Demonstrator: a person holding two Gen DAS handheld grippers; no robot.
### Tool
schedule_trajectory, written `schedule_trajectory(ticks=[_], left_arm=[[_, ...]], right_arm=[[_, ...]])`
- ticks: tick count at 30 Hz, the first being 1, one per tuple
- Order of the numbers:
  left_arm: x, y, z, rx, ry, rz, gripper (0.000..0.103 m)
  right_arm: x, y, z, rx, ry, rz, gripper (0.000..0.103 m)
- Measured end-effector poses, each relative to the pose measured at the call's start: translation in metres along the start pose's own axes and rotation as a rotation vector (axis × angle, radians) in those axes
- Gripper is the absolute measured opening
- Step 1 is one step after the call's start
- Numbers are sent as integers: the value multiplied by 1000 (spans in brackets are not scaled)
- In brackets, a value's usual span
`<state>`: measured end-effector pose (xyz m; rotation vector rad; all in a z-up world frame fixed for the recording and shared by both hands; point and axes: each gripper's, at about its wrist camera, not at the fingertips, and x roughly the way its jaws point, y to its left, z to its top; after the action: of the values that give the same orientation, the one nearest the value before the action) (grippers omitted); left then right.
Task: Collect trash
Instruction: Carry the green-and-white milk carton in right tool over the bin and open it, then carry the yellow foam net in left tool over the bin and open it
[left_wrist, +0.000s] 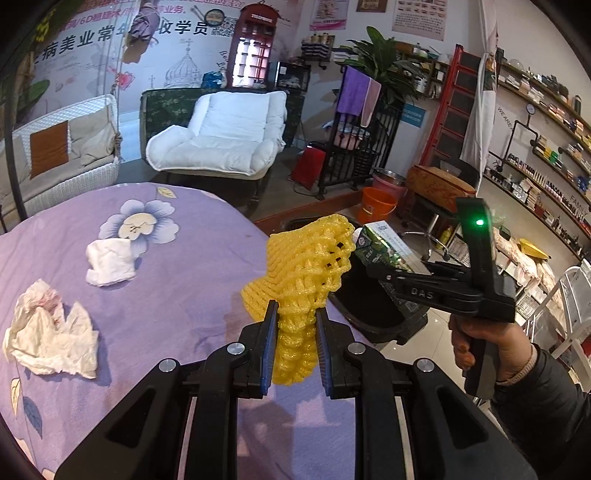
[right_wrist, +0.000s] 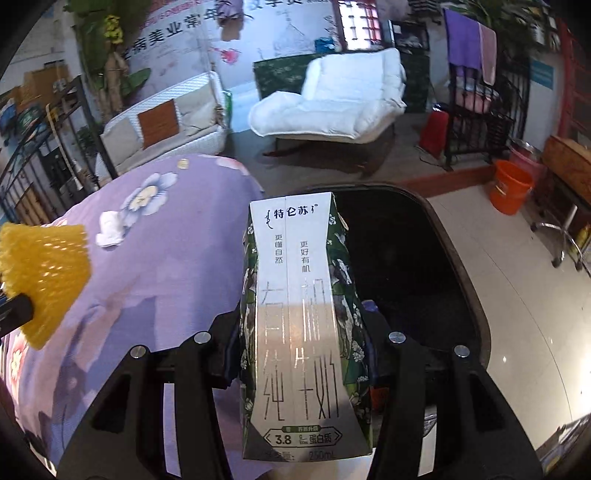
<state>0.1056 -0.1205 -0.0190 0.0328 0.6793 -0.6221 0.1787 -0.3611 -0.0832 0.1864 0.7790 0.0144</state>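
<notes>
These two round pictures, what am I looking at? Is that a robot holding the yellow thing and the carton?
No robot: a person holds a two-finger tool in each hand, and each tool carries a wide-angle camera looking along its fingers. One picture comes from the left tool, which is shut on a yellow foam net. The other comes from the right tool, clamped on a milk carton at a black bin. The person's hand shows in the left view. On the purple flowered tablecloth lie two crumpled tissues.
</notes>
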Motion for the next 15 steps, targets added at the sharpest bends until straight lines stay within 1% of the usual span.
schedule_trajectory(ticks=[6, 11, 15], left_arm=[[10, -15, 3, 25, 9, -16, 20], [17, -23, 5, 49, 14, -25, 20], [25, -28, 8, 49, 28, -44, 20]], right_arm=[[34, -26, 1, 59, 63, -62, 50], [51, -35, 4, 77, 109, -95, 50], [67, -39, 6, 87, 166, -131, 50]])
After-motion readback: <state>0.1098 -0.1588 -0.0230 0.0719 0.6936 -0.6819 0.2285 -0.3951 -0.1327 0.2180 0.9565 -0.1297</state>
